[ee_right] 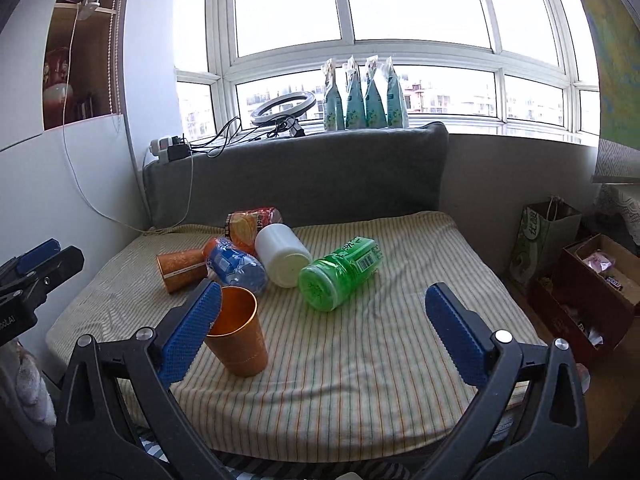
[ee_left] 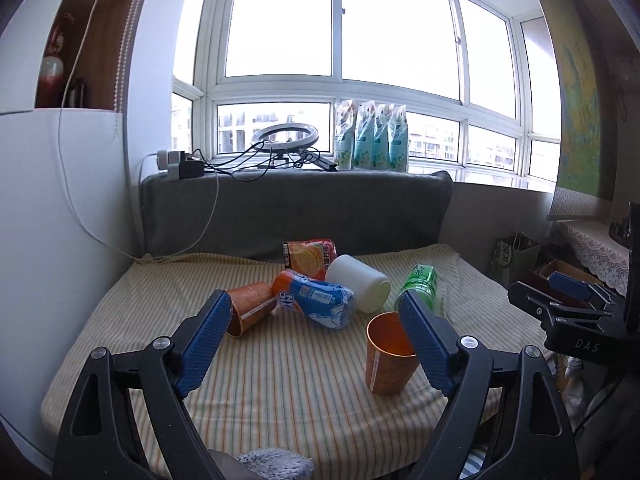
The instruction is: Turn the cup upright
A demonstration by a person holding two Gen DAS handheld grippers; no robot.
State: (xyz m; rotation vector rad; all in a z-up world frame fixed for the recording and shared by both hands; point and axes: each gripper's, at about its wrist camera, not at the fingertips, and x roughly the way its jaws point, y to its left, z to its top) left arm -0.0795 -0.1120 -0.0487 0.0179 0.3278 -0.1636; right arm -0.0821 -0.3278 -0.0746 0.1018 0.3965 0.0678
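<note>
Striped mattress (ee_right: 360, 360) under a bay window (ee_left: 340, 40), grey cushion (ee_left: 296, 208) at the back. One orange cup (ee_left: 386, 354) stands upright, mouth up, near the front edge; second orange cup (ee_left: 250, 308) lies on its side at the left of the pile, touching a blue bottle (ee_left: 316, 300). White jar (ee_left: 358, 288), green bottle (ee_right: 340, 272) and orange snack pack (ee_left: 310, 256) also lie on their sides. Left tongs (ee_left: 316, 336) spread wide, holding nothing; right pad overlaps the upright cup's rim in view, contact unclear. Right tongs (ee_right: 324, 332) spread wide, empty, upright cup just beside the left pad.
</note>
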